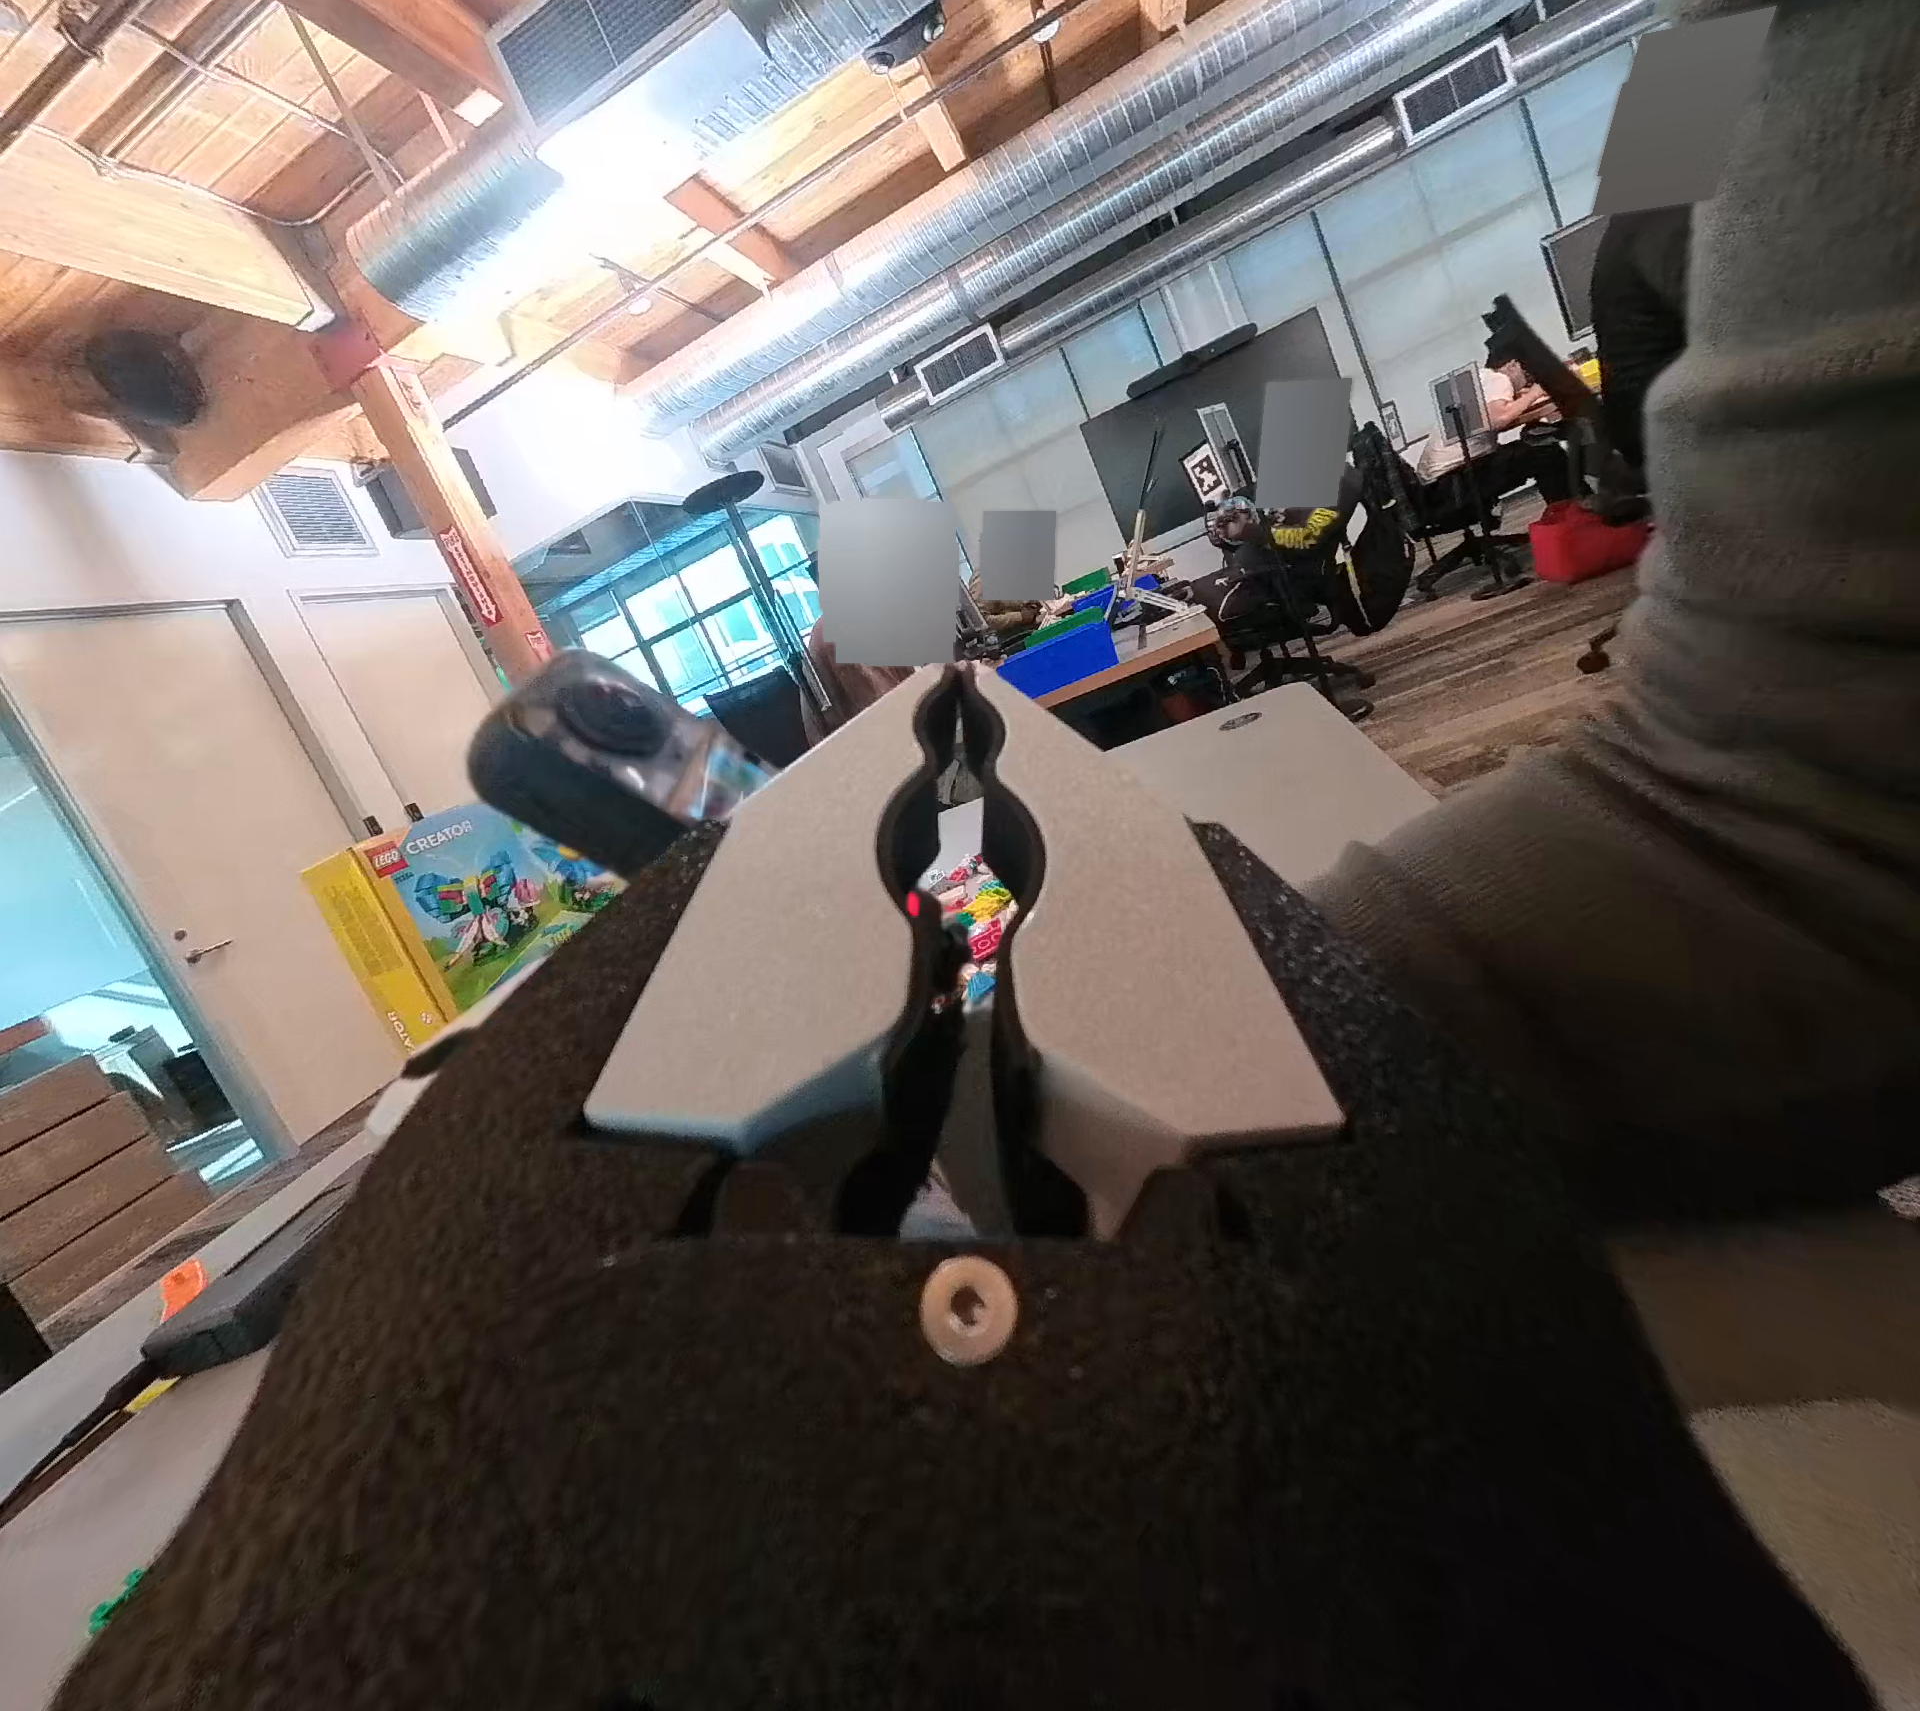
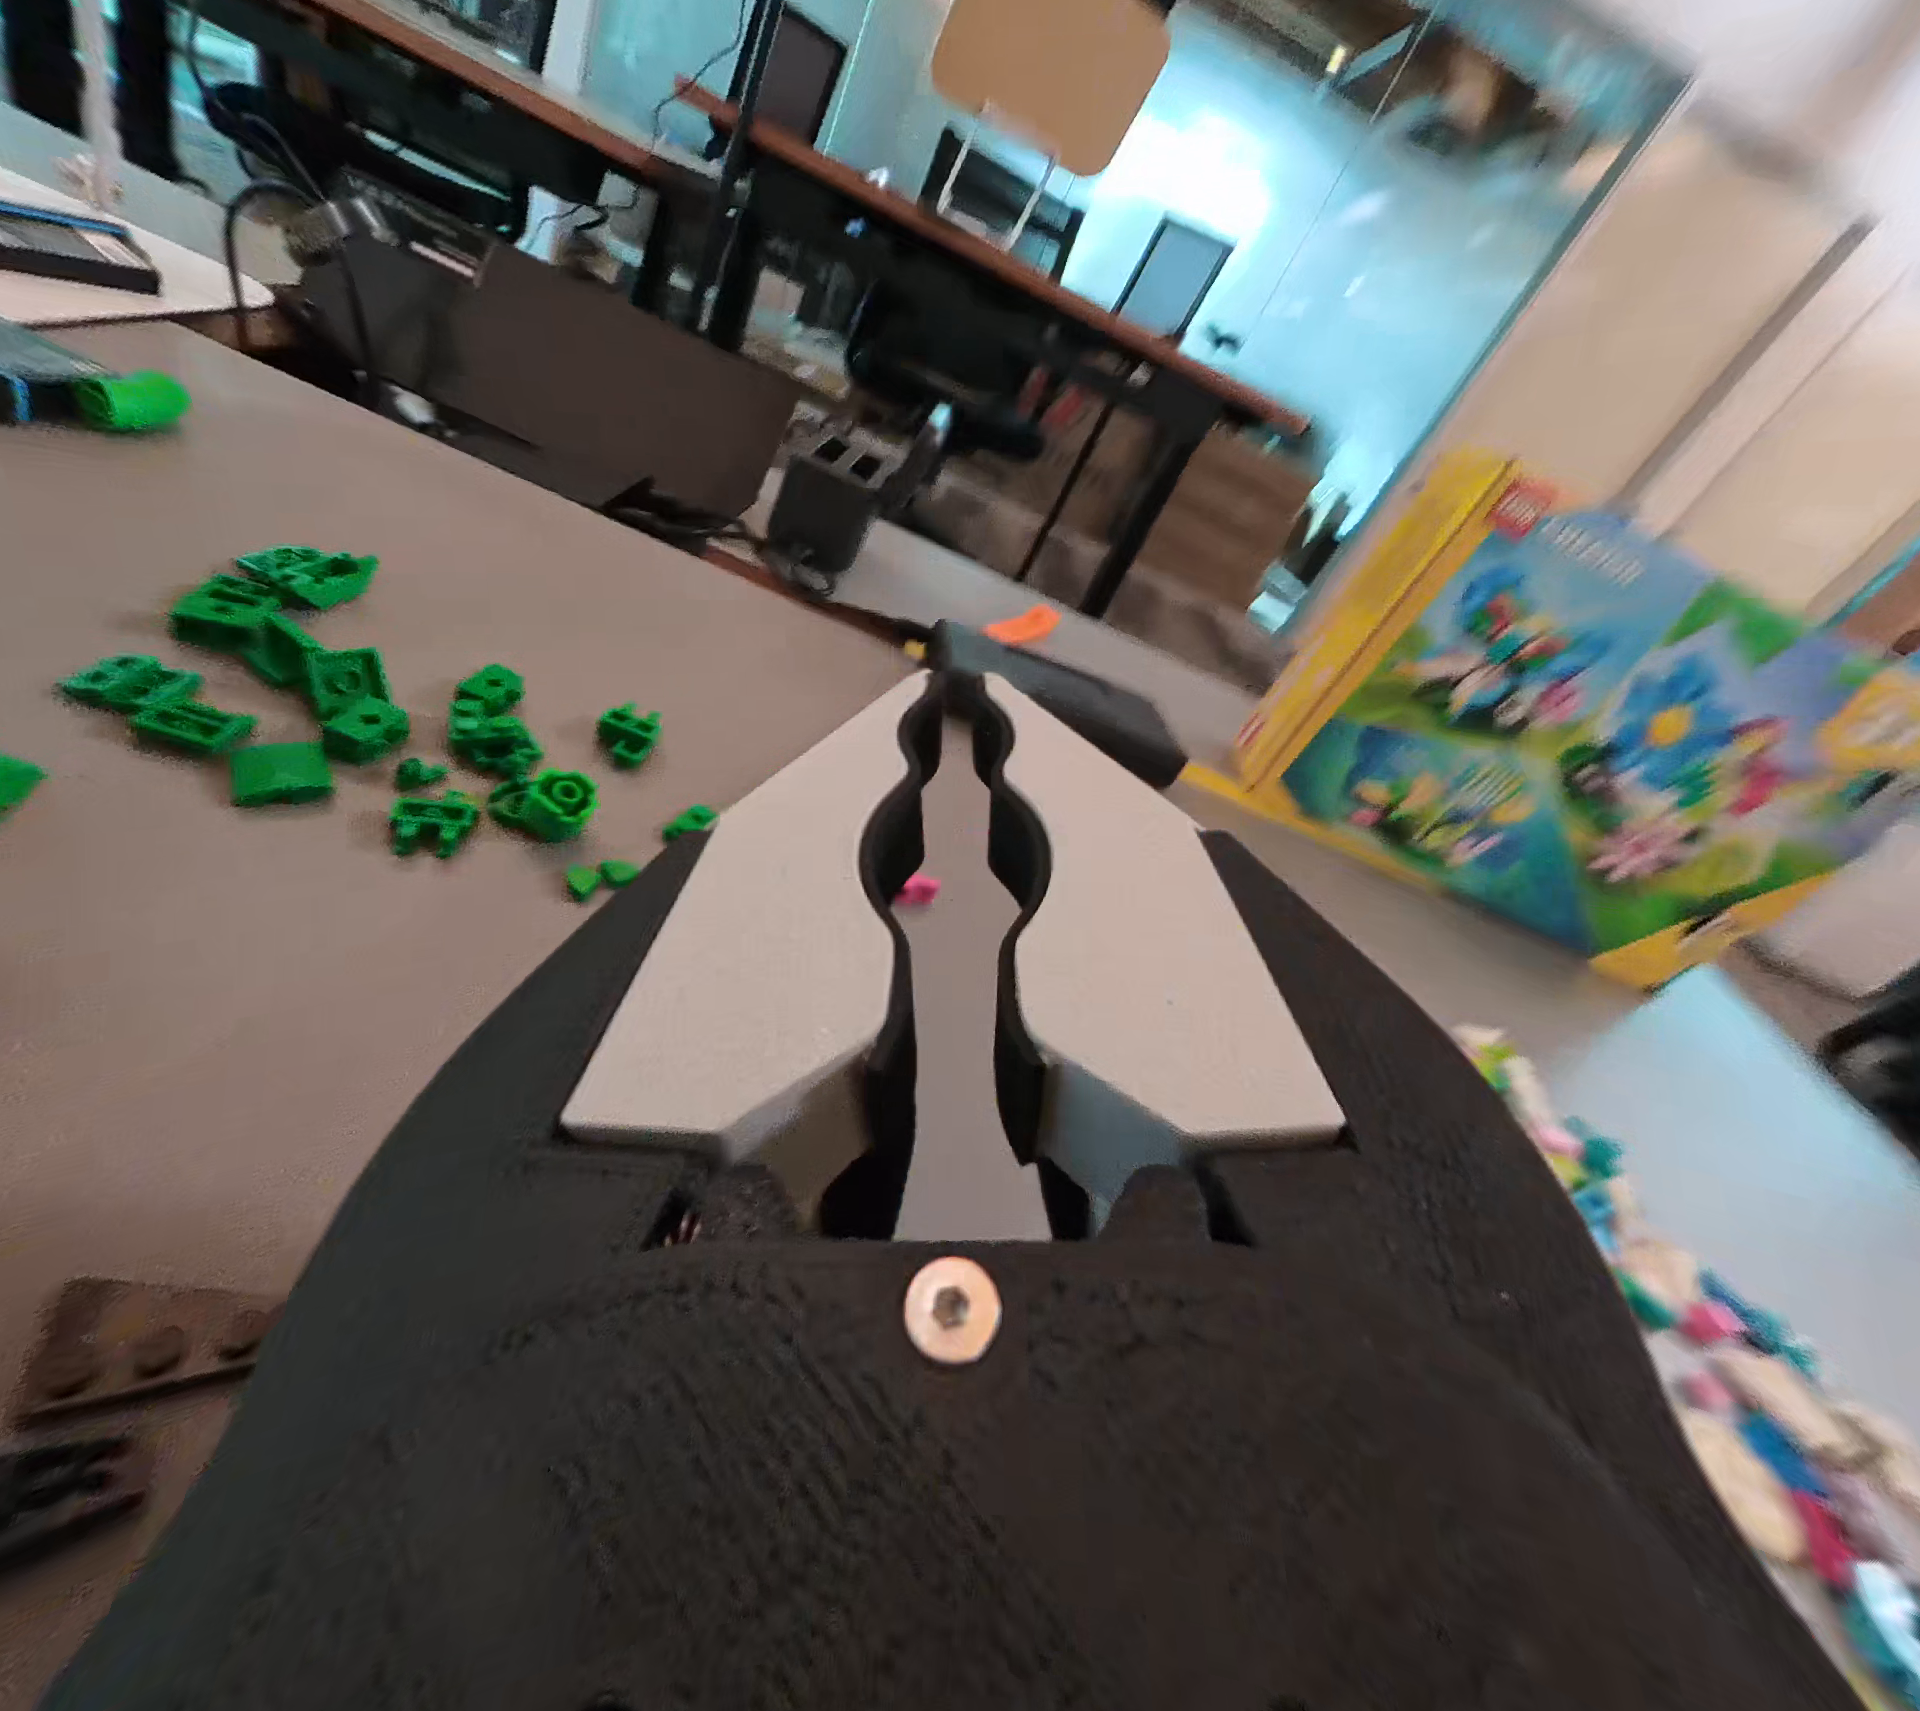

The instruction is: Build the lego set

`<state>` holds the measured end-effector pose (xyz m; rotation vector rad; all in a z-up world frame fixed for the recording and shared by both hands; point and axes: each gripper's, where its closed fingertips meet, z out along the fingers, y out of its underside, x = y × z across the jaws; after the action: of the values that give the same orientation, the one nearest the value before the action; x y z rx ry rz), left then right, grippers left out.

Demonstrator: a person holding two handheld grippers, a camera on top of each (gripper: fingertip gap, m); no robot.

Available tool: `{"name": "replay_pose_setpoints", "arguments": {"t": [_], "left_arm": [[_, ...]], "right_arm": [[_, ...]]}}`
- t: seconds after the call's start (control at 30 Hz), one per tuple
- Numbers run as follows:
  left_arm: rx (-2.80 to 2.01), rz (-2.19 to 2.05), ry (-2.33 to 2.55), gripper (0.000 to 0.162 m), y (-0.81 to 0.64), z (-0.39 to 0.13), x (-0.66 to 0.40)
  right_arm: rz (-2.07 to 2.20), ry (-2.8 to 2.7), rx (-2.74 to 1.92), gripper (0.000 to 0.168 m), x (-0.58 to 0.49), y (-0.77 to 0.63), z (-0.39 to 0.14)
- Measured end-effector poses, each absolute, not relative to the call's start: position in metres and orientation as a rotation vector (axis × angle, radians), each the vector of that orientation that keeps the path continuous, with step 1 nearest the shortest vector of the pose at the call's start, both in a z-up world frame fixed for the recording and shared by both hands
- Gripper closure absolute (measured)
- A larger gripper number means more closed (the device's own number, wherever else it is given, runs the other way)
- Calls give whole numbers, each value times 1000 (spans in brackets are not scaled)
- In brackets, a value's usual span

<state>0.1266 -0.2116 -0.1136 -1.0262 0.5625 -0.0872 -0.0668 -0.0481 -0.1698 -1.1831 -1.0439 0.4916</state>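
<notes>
My left gripper is raised and tilted up toward the room, with its fingertips touching. A small dark bit with a red spot shows low between its fingers; I cannot tell whether it is gripped. Through the gap I see a pile of mixed coloured bricks. My right gripper hovers low over the grey table, its tips nearly together and empty. Loose green bricks lie to its left, and a small pink piece lies below the fingers. The view is blurred.
The yellow set box stands at the right, and shows in the left wrist view. A mixed brick pile is at the lower right and a brown plate at the lower left. A black camera and a grey sleeve are close by. About 25 cm separates my left fingertips from my right. The brown plate is about 15 cm from my right fingertips and 20 cm from my left.
</notes>
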Motion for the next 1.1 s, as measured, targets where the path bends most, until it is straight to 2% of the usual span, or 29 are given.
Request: {"name": "replay_pose_setpoints", "arguments": {"t": [0.2,0.67,0.8,0.93,1.03,1.1], "left_arm": [[-1035,-88,556,162,-210,-115,124],[-1030,-69,581,162,-209,-116,127],[-981,-94,680,162,-219,-119,148],[-962,-73,763,162,-222,-125,164],[-955,-57,796,162,-223,-128,170],[-954,-48,806,162,-223,-129,170]], "right_arm": [[475,-1107,-950,167,-73,-74,-161],[610,-1303,-889,168,-90,-105,-176],[745,-1617,-979,158,-102,-142,-200],[1040,-1971,-1155,139,-104,-193,-235],[1009,-2149,-1207,134,-107,-210,-262],[1019,-2161,-1188,134,-114,-217,-261]]}}
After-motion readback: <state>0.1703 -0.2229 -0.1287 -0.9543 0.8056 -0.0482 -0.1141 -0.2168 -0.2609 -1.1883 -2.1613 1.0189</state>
